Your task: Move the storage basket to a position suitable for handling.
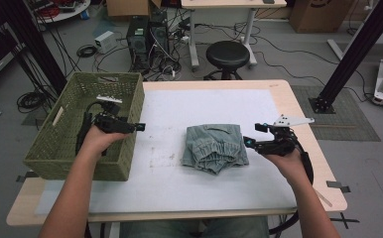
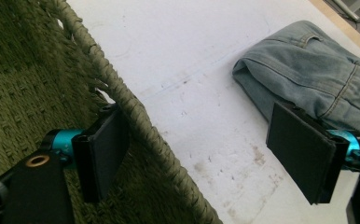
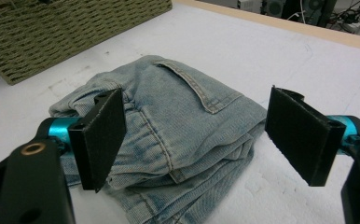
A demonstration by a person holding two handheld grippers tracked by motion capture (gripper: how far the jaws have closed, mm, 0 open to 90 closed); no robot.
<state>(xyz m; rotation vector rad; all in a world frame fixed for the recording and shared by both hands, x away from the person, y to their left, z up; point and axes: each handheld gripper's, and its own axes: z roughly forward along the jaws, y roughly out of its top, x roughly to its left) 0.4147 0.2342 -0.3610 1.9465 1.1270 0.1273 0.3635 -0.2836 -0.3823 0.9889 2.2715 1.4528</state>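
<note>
A folded pair of light blue jeans (image 1: 214, 147) lies in the middle of the white mat (image 1: 179, 183). A green woven basket (image 1: 55, 148) stands at the table's left edge. My left gripper (image 1: 136, 127) hovers over the basket's right wall, open; in the left gripper view its jaws (image 2: 201, 154) straddle the basket's rim (image 2: 122, 98), one inside and one over the mat, with the jeans (image 2: 318, 70) farther off. My right gripper (image 1: 252, 134) is just right of the jeans, open. Its jaws (image 3: 197, 140) stand wide on either side of the jeans (image 3: 178, 121), not touching them.
The basket (image 3: 52, 32) has nothing visible inside. The wooden table edge (image 1: 303, 124) runs close behind my right hand. Beyond the table, a black stool (image 1: 227, 53), computer towers (image 1: 145, 39) and cables sit on the floor.
</note>
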